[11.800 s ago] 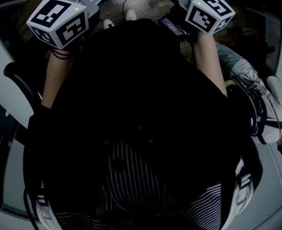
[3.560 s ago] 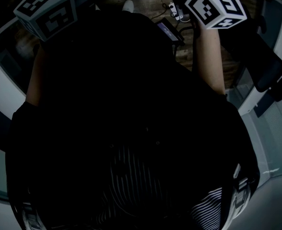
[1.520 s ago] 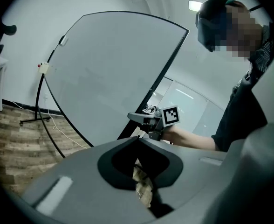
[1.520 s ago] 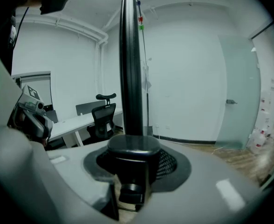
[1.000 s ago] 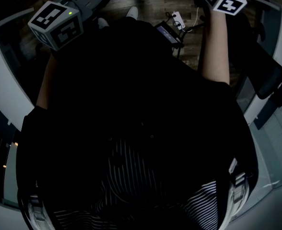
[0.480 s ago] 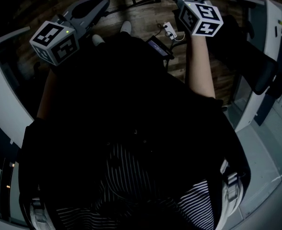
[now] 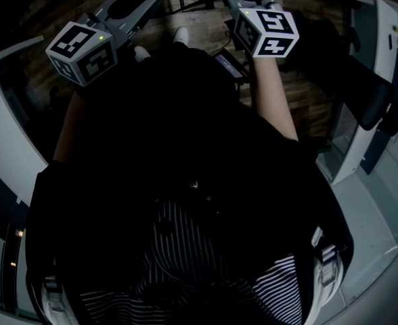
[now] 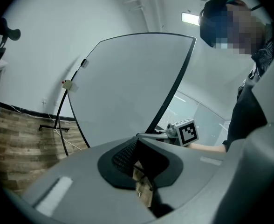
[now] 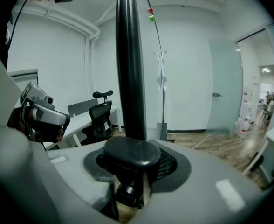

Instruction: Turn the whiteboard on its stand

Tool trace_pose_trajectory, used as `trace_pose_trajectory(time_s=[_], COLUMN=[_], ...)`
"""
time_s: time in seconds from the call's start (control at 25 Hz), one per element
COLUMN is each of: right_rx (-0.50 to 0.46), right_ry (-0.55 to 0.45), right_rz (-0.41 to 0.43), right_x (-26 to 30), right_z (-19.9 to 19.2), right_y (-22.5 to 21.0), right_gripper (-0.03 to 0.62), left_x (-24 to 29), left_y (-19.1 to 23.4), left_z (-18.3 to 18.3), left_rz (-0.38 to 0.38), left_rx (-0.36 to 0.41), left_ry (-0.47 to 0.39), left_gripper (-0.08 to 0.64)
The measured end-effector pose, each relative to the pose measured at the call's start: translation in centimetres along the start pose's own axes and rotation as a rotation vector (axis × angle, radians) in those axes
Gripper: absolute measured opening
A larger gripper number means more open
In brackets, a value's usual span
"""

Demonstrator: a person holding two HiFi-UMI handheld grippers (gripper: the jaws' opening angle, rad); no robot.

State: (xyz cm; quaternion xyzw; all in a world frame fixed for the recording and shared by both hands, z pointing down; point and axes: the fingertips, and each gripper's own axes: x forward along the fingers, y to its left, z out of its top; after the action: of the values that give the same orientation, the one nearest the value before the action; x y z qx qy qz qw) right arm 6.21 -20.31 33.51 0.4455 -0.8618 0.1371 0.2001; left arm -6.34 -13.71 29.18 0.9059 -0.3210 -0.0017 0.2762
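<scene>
The whiteboard (image 8: 127, 85) is a large pale panel in a thin dark frame, tilted, and fills the middle of the left gripper view. My right gripper (image 8: 172, 130) sits at the lower end of its right edge. In the right gripper view the black frame edge (image 9: 129, 59) rises straight up from between the jaws, and its rounded dark corner piece (image 9: 126, 155) sits between them: my right gripper (image 9: 130, 174) is shut on it. My left gripper (image 8: 144, 171) is apart from the board, open, with only floor showing in the gap. The head view shows both marker cubes (image 7: 82, 51) (image 7: 267, 31).
A black office chair (image 9: 101, 113) and a white desk (image 9: 78, 121) stand behind the board. A coat stand (image 9: 161, 80) and a door (image 9: 223, 94) are farther back. A thin tripod (image 8: 58, 118) with cables stands on the wooden floor (image 8: 16, 139). Another chair (image 7: 371, 107) is to my right.
In the head view the right gripper's cube has come down and to the left, toward the middle. The left cube has hardly moved.
</scene>
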Motion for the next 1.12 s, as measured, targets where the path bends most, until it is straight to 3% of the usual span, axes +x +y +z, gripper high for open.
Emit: trace_pose_trajectory(time_s=[0.52, 0.72, 1.12], right_rx=[0.012, 0.015, -0.002], right_ry=[-0.019, -0.039, 0.022], right_rz=[-0.017, -0.031, 0.188], right_x=[6.2, 8.5, 6.7], right_z=[3.2, 4.5, 3.3], right_y=[-0.1, 0.0, 1.4], right_gripper=[0.175, 0.175, 0.227], left_x=[-1.6, -1.2, -0.2], left_y=[1.7, 1.5, -0.3], left_z=[0.5, 1.1, 1.8], left_rz=[0.057, 0.045, 0.064], left_rx=[-0.026, 0.017, 0.046], left_ry=[-0.038, -0.037, -0.047], left_gripper=[0.005, 0.005, 0.005])
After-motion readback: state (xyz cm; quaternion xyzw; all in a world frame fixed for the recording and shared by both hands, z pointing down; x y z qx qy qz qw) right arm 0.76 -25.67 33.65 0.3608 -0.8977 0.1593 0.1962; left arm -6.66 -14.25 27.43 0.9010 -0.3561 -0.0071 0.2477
